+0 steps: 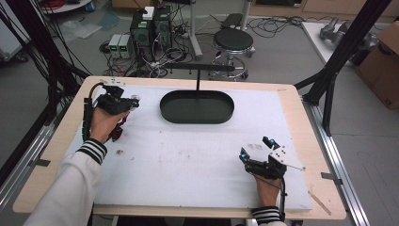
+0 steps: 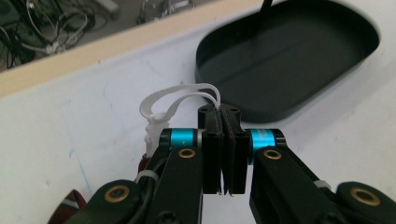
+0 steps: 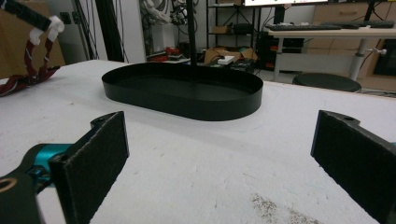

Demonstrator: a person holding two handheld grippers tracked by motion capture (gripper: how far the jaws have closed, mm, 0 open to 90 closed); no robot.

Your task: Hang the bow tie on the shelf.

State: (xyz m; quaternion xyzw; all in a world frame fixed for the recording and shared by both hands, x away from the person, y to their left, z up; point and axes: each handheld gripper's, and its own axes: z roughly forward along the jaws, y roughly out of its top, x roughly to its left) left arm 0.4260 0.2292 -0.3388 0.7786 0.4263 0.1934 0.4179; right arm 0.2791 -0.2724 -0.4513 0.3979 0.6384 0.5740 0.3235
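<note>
- Nearest the person, at about 5 o'clock on the bench (image 1: pixel 155 179), the right gripper (image 1: pixel 256 151) rests low with its jaws spread wide and nothing between them; in the right gripper view the two black pads (image 3: pixel 95 161) frame bare white surface.
- At about 9 o'clock, the left gripper (image 2: pixel 223 135) has its jaws clenched on a thin white looped strap (image 2: pixel 180 95), pinching just one end of the loop.
- Below that loop hangs a dark red banded item (image 1: pixel 116 132), seen in the right gripper view as red straps (image 3: pixel 32 65) dangling from a white clip, with their lower part trailing on the bench.
- Farthest off, at about 12 o'clock, stands a black oval tray (image 1: pixel 197 115) with a thin upright post and crossbar (image 1: pixel 200 68) rising from it; nothing lies in it.
- Risk: the hold is only on a narrow slip of strap, so a quick swing toward the tray could pull it out of the jaws and drop the item short.
- Risk: the dangling tail may drag and snag on the tray's rim if carried too low.
- Risk: if the loop is meant for the crossbar, it may collapse flat and miss, since the pinch sits beside the opening, not across it.
</note>
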